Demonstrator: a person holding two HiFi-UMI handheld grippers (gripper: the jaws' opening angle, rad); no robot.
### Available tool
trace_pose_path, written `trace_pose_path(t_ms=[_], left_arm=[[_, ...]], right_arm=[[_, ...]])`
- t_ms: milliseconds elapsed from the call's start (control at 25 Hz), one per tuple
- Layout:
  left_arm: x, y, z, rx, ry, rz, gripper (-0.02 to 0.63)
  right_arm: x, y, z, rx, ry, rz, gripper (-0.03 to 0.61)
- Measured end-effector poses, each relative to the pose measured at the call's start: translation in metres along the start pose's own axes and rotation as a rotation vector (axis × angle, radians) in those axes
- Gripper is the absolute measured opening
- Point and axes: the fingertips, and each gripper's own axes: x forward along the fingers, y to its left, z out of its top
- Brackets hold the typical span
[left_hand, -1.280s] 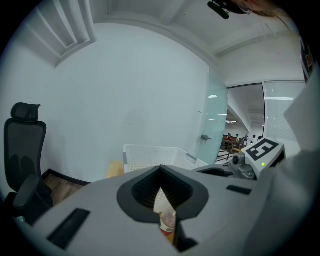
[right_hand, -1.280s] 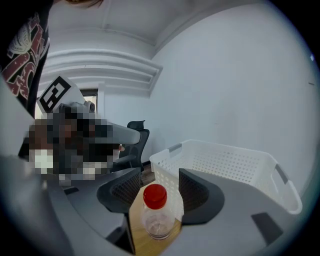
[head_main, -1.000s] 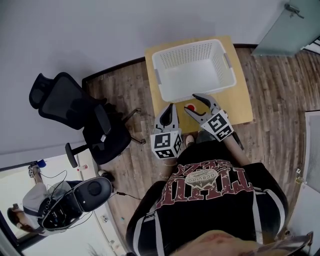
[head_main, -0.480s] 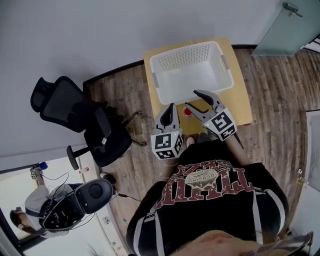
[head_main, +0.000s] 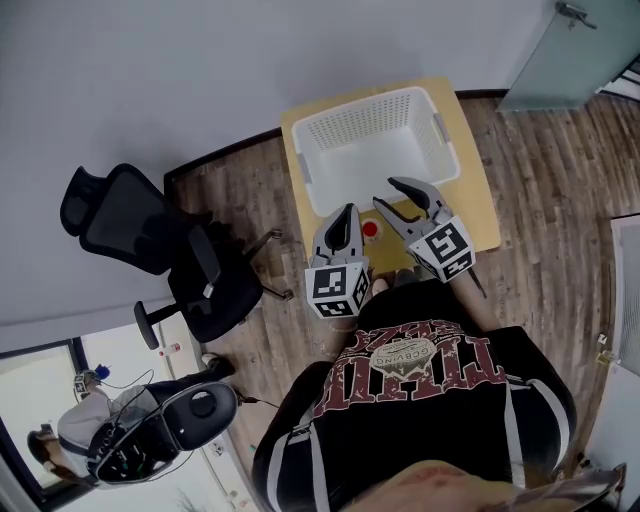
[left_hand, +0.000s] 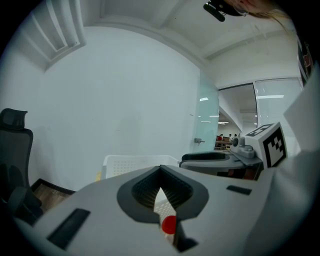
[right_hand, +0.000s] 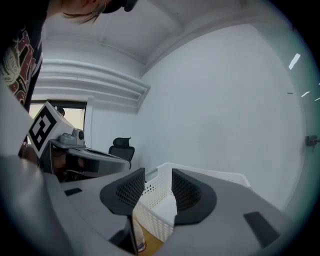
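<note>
A small clear bottle with a red cap (head_main: 370, 229) stands on a small wooden table (head_main: 478, 215), just in front of a white perforated basket (head_main: 370, 145). My left gripper (head_main: 347, 212) is left of the bottle with its jaws shut and empty. In the left gripper view (left_hand: 160, 170), the red cap (left_hand: 169, 224) shows through the slit below the tips. My right gripper (head_main: 390, 195) hovers open just right of the bottle, above its cap. In the right gripper view (right_hand: 158, 172), the basket (right_hand: 157, 202) fills the gap and the bottle (right_hand: 138, 239) sits low at the left.
A black office chair (head_main: 150, 235) stands on the wood floor left of the table. A glass door (head_main: 570, 40) is at the far right. The wall runs behind the basket. A person and some equipment (head_main: 150, 430) are at lower left.
The right gripper has lifted and swung toward the basket, so the bottle left the middle of its view. The left gripper turned slightly right; the red cap now shows in its slit.
</note>
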Motion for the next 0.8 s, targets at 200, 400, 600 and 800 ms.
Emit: trace_pose_path(t_ms=[200, 400, 600, 800], left_arm=[[0.009, 0.002, 0.006, 0.008, -0.008, -0.035, 0.028], [0.013, -0.034, 0.008, 0.054, -0.016, -0.055, 0.028], [0.020, -0.044, 0.012, 0.061, -0.020, -0.079, 0.028], [0.023, -0.051, 0.015, 0.065, -0.026, -0.099, 0.028]], right_arm=[[0.006, -0.009, 0.004, 0.009, -0.006, -0.045, 0.149], [-0.026, -0.026, 0.002, 0.019, -0.032, -0.085, 0.101], [-0.034, -0.036, 0.005, 0.025, -0.047, -0.125, 0.059], [-0.038, -0.043, 0.007, 0.029, -0.053, -0.156, 0.035]])
